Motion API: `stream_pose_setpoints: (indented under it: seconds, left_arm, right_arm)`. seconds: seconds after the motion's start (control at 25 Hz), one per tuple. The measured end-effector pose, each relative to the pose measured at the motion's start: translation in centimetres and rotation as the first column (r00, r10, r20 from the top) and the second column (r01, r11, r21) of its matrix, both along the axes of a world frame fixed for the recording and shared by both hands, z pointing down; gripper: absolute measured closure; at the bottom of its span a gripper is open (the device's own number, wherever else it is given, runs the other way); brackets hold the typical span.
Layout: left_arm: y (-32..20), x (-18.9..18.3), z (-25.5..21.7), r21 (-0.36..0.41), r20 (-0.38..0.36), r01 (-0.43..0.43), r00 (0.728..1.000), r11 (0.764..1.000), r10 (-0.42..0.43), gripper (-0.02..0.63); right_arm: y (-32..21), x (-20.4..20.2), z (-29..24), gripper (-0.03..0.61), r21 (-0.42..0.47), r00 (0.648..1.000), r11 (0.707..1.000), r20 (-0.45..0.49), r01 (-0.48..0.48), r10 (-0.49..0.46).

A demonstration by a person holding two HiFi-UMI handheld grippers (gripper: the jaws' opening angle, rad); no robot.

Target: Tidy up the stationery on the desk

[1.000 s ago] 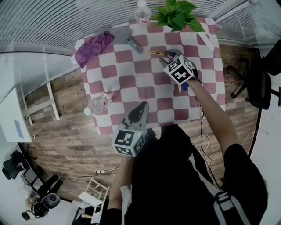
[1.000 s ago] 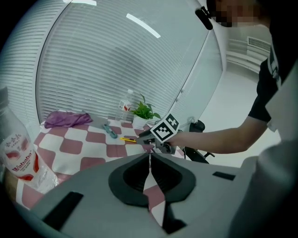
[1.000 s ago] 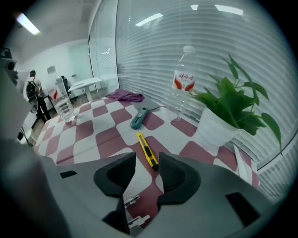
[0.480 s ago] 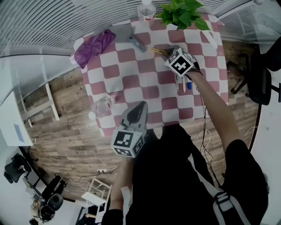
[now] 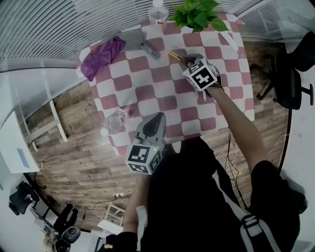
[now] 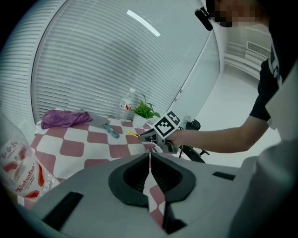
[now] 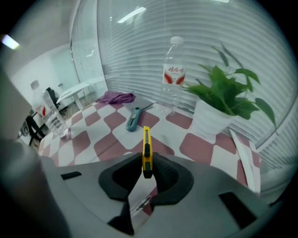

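My right gripper [image 5: 187,60] is at the far side of the checkered table [image 5: 147,93]. Its jaws have just been closing, and the pads now press on a yellow utility knife [image 7: 146,148], which sticks out ahead of them [image 5: 174,55]. A teal utility knife [image 5: 151,50] lies further left, apart from the gripper. Some pens [image 5: 206,94] lie under my right wrist. At the near table edge my left gripper [image 5: 158,117] is shut with nothing in it, the jaw tips meeting [image 6: 149,155].
A purple cloth [image 5: 101,55] and a grey flat item [image 5: 130,37] lie at the far left. A water bottle [image 5: 158,12] and a potted plant [image 5: 197,15] stand at the back edge. A crumpled plastic bottle [image 5: 113,119] lies at the left edge.
The right gripper has rolled slightly over the yellow knife and stayed in place. The left gripper has kept still.
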State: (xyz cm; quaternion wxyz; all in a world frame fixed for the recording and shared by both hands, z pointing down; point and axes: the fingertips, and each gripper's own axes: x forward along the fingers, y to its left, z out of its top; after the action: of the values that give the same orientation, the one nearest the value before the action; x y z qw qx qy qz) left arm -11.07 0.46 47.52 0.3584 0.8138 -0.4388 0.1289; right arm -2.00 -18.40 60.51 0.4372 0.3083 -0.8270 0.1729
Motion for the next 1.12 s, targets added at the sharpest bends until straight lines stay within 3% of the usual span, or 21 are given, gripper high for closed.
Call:
stream_pose_setpoints:
  seconds: [0.12, 0.32, 0.6, 0.8, 1.12]
  left_arm:
    - [-0.3, 0.1, 0.0, -0.001, -0.012, -0.043, 0.999, 0.999, 0.043, 0.572]
    - [-1.2, -0.1, -0.3, 0.011, -0.026, -0.112, 0.993, 0.994, 0.112, 0.572]
    - [-0.8, 0.4, -0.7, 0.023, -0.032, -0.178, 0.983, 0.984, 0.179, 0.572]
    - [0.3, 0.9, -0.5, 0.010, -0.035, -0.187, 0.982, 0.982, 0.187, 0.572]
    - [1.8, 1.1, -0.5, -0.001, -0.032, -0.201, 0.979, 0.979, 0.201, 0.572]
  right_arm:
    - [1.4, 1.0, -1.7, 0.495, 0.003, 0.984, 0.987, 0.070, -0.163, 0.162]
    - [4.9, 2.3, -3.5, 0.495, 0.050, 0.926, 0.929, 0.113, -0.367, 0.360]
    - [10.6, 2.8, -2.1, 0.495, -0.006, 0.791, 0.798, 0.129, -0.602, 0.598]
    - [12.6, 2.8, 0.4, 0.495, -0.060, 0.718, 0.725, 0.104, -0.686, 0.688]
    - [13.0, 3.1, 2.5, 0.495, -0.032, 0.740, 0.740, 0.008, -0.672, 0.673]
